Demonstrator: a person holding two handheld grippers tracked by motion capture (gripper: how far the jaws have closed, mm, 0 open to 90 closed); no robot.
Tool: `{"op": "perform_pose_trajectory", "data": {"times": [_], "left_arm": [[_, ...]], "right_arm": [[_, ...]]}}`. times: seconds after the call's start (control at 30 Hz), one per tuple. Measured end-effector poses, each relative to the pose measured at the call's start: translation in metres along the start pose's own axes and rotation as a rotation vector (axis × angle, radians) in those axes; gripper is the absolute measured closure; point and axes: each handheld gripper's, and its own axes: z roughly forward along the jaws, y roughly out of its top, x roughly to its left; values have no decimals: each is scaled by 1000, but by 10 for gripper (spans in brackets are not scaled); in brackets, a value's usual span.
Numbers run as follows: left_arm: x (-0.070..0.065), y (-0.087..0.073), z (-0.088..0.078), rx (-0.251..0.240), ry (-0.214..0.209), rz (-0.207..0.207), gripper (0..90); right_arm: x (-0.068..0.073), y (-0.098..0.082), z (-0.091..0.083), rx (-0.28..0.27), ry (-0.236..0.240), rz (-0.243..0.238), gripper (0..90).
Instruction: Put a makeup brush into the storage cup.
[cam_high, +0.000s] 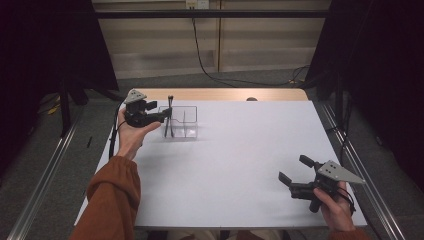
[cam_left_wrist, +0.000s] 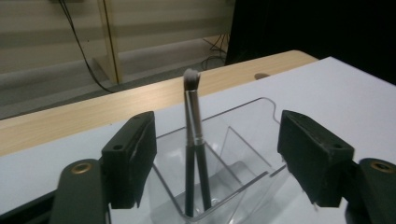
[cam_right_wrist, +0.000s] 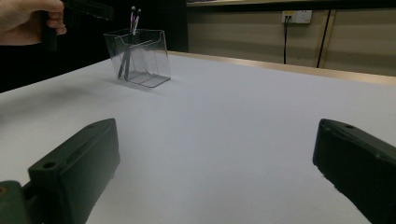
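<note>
White sheet over the bench (cam_high: 235, 165), and a clear plastic holder (cam_high: 184, 122) sits near its far left corner with two makeup brushes (cam_left_wrist: 192, 140) standing in its left compartment, leaning together. Left claw (cam_high: 165, 116) is right up at that holder, jaws spread either side of the brushes, pads not touching them. Right claw (cam_high: 292, 170) hangs wide open well apart, near the front right edge, nothing in it.
</note>
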Motion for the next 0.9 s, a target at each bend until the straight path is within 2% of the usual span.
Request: {"op": "perform_pose_trajectory", "data": {"times": [0.13, 0.23, 0.3, 0.43, 0.47, 0.6, 0.67, 0.73, 0.8, 0.9], "left_arm": [[-3, 2, -5, -29, -1, -8, 169], [-5, 4, -10, -41, -2, 12, 110], [-6, 3, -12, -46, -11, -2, 74], [-10, 2, -14, -22, 10, 21, 66], [-12, 2, -16, -30, 10, 20, 65], [-18, 2, -22, -60, -28, 38, 31], [-21, 2, -24, -61, -22, 37, 32], [-23, 1, -28, -63, -41, 39, 31], [-26, 1, -31, -58, -30, 42, 31], [-32, 0, -36, -68, -46, 47, 29]], "right_arm": [[0, 1, 1, -5, 1, 2, 0], [0, 1, 2, -1, 4, -2, 0], [0, 1, 1, -3, 1, 2, 0], [0, 1, 2, -3, -3, 1, 0], [0, 1, 2, -3, -4, 2, 0], [0, 1, 1, -4, -6, 1, 0], [0, 1, 0, -4, -10, 0, 0], [0, 1, 0, -4, -9, 0, 0], [0, 1, -1, -4, -11, -1, 0], [0, 2, -1, -6, -12, 2, 0]]}}
